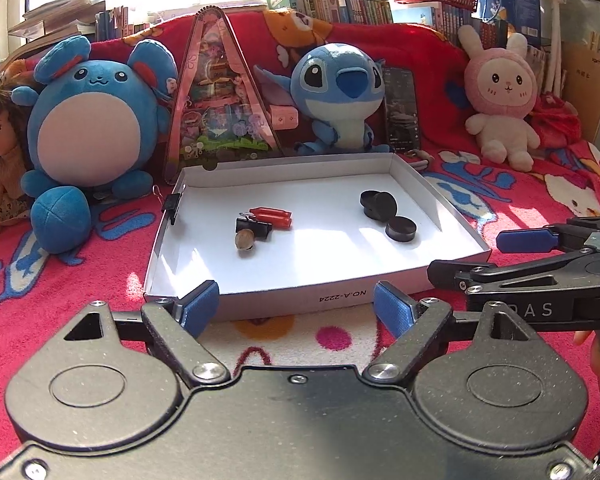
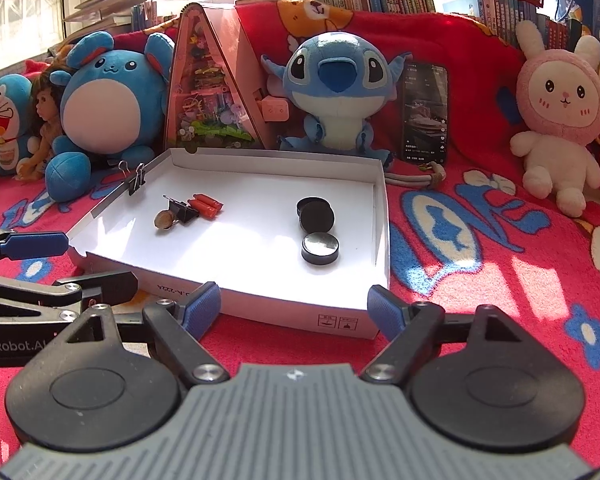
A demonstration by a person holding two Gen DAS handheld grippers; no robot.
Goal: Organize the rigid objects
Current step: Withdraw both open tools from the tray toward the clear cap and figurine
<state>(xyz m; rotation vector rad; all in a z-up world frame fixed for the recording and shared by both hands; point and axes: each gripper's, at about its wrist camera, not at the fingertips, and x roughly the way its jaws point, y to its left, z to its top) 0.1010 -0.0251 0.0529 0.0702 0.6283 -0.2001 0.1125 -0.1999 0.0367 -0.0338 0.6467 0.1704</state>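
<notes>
Both grippers hung spread wide and empty just before the near wall of the white box lid (image 1: pixel 300 296): left gripper (image 1: pixel 296 312); right gripper (image 2: pixel 294 310); inside lay a black binder clip (image 1: pixel 254 227), red pieces (image 1: pixel 272 216) and, to the right, black discs (image 1: pixel 380 204).

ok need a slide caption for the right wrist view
Open right gripper faces a white tray holding black discs, a binder clip and orange pieces, plush toys behind.

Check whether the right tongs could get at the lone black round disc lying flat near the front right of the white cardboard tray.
Probably yes. The right tongs are open and empty just outside the tray's low front wall, and the black round disc lies apart from the stacked black discs, with nothing over it.
</notes>
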